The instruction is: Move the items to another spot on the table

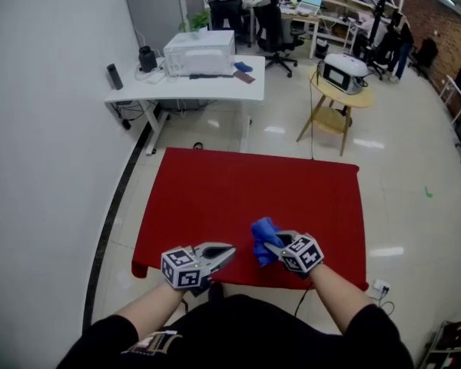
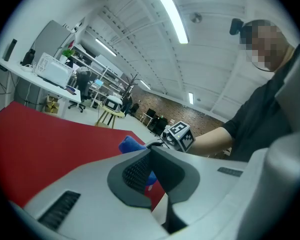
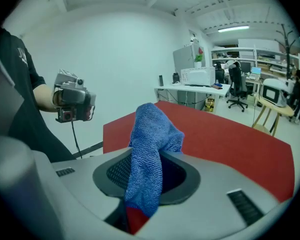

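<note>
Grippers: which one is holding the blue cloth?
The right gripper: the blue cloth is pinched between its jaws. The left gripper holds nothing.

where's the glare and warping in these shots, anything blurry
Head view: light glares off the glossy floor, room lines bow. Left gripper view: heavy fisheye, dark corners, bright ceiling lamp, mosaic patch upper right. Right gripper view: same fisheye; blue cloth sharp, weave visible.

Blue cloth (image 1: 263, 238); red tbl cover (image 1: 246, 198)

Rect. table (image 1: 246, 177) — red cover (image 1: 200, 229) over whole top.
</note>
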